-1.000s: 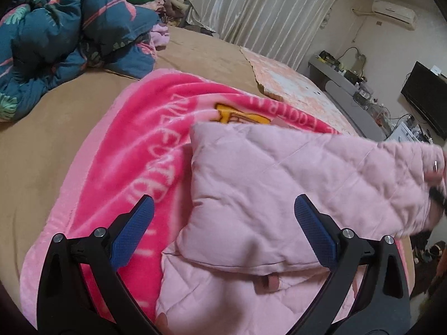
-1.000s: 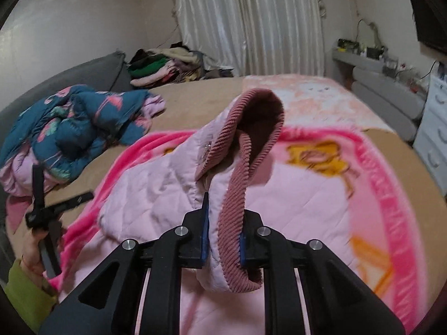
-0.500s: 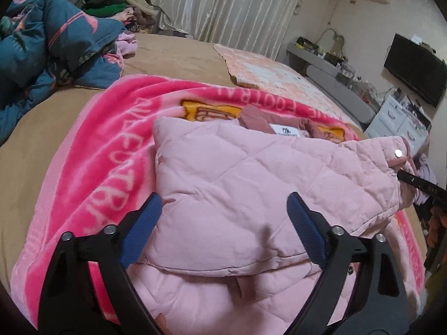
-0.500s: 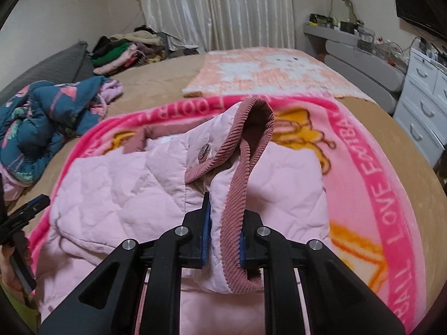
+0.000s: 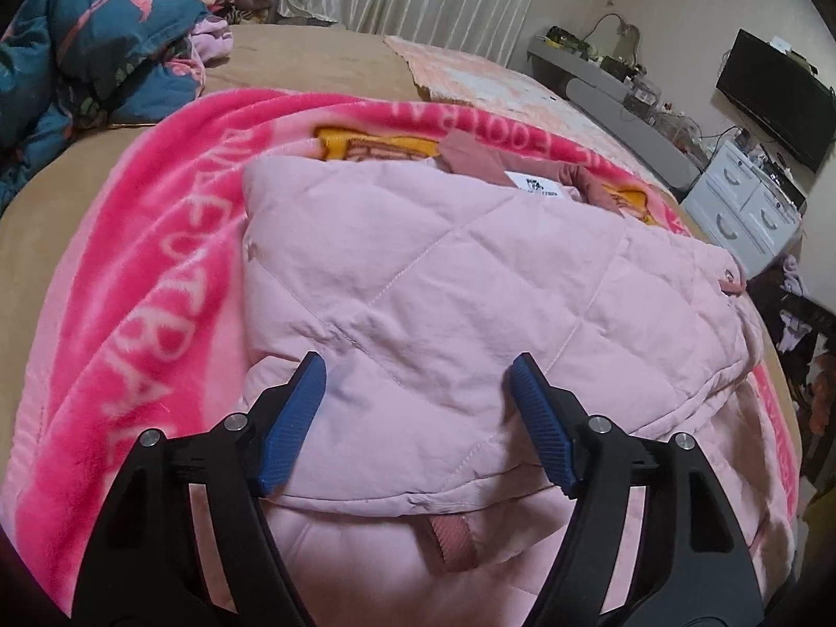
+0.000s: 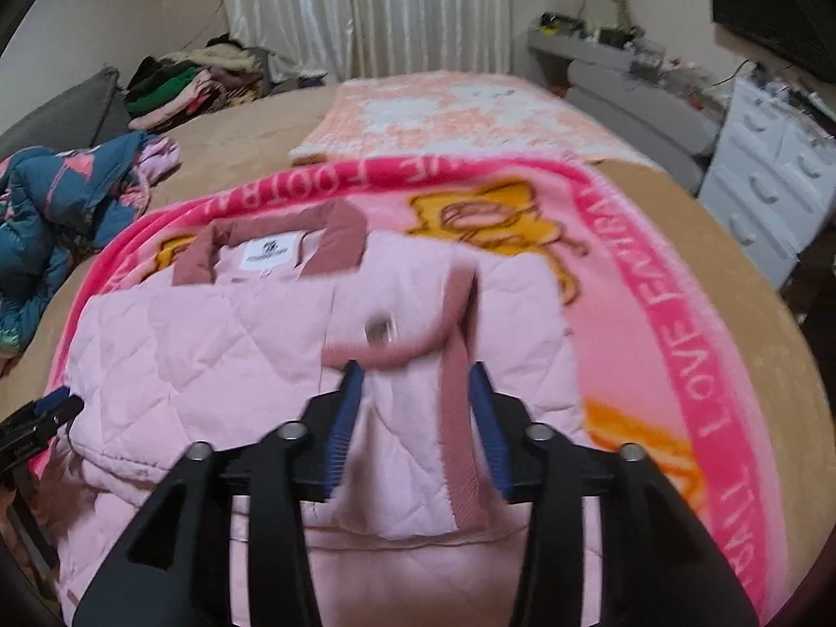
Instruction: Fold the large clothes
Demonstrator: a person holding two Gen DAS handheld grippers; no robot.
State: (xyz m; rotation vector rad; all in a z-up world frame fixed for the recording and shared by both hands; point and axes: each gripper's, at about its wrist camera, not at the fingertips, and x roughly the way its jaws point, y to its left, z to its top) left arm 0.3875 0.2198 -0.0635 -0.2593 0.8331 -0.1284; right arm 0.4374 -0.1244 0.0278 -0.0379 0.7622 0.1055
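Note:
A pale pink quilted jacket (image 5: 428,282) with dusty-rose ribbed trim lies folded on a bright pink blanket (image 5: 130,313) on the bed. Its collar and white label (image 6: 269,253) face the far side. My left gripper (image 5: 418,371) is open and empty just above the jacket's near folded edge. My right gripper (image 6: 415,373) is open, its jaws either side of the ribbed sleeve cuff (image 6: 460,407), which lies flat on the jacket. The left gripper's tip also shows at the left edge of the right wrist view (image 6: 49,407).
A blue floral quilt (image 5: 78,52) is bunched at the bed's left. A pile of clothes (image 6: 193,83) sits at the far left corner. A peach patterned mat (image 6: 449,115) lies beyond the blanket. White drawers (image 6: 773,183) and a TV (image 5: 773,94) stand on the right.
My right gripper lowered the sleeve cuff onto the jacket and opened, letting it go. The left gripper stayed open and moved in closer over the jacket's near edge.

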